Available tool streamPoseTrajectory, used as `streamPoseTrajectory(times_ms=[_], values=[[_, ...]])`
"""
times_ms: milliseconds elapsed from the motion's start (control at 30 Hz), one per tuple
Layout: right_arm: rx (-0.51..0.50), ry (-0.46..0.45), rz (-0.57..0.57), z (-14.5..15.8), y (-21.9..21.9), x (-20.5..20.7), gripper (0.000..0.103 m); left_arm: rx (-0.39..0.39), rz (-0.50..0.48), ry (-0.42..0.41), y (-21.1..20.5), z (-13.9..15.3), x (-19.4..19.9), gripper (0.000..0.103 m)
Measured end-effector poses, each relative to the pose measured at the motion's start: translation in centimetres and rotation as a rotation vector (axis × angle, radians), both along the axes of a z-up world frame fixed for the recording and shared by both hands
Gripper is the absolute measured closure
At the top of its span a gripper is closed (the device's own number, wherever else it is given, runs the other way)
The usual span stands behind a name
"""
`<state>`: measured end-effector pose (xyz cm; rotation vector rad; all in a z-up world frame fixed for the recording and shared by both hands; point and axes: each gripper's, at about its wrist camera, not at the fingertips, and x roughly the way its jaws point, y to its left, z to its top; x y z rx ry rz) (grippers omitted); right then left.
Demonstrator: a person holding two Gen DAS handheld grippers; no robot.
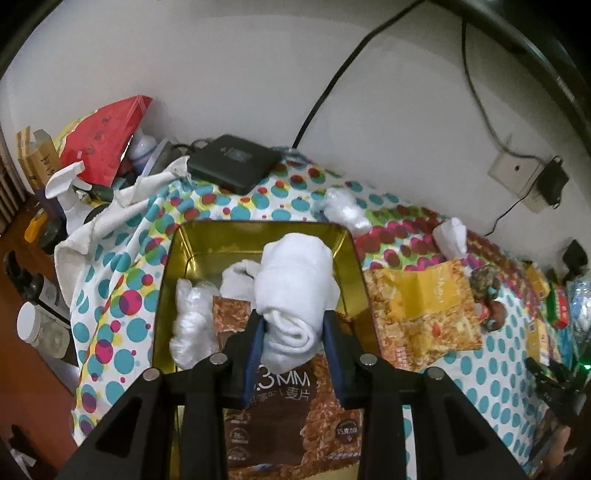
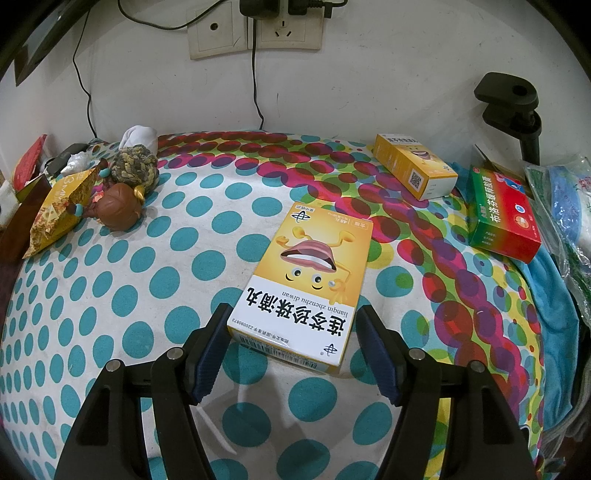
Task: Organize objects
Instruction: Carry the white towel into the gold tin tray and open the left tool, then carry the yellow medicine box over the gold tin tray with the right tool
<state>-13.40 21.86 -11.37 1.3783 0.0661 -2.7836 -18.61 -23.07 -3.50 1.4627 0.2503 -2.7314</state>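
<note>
Between right tongs (image 2: 291, 345) | yellow box (image 2: 306, 284) | reads "lianqin zhenzhu diwan"

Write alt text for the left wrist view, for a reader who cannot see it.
The left gripper holds a rolled white sock over an open gold tin, which already contains a cereal packet, a plastic bag and another white roll. The tin sits on a polka-dot cloth by a white wall.

Clearly a lived-in home, a cluttered room corner: polka-dot cloth (image 2: 147, 266) spread over a table, wall sockets (image 2: 255, 29) with chargers plugged in, medicine boxes (image 2: 506, 218), a spray bottle (image 1: 70, 192), snack packets (image 1: 424, 310), jars (image 1: 37, 325) crowding the edge.
</note>
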Motion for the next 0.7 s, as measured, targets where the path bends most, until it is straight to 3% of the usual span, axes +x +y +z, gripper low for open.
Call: streamPoseTrajectory(times_ms=[200,300,567,700], values=[[0.000,0.000,-0.001,0.0,0.0,0.0,0.037,-0.072,0.060,-0.020,0.5,-0.4,-0.2,0.064],[0.000,0.000,-0.001,0.0,0.0,0.0,0.037,-0.169,0.061,-0.014,1.5,0.1,0.1,0.063],[0.000,0.000,-0.002,0.0,0.1,0.0,0.037,-0.324,0.063,0.067,3.5,2.3,2.8,0.063],[-0.001,0.000,-0.003,0.0,0.0,0.0,0.037,-0.351,0.041,0.096,4.5,3.1,4.9,0.062]])
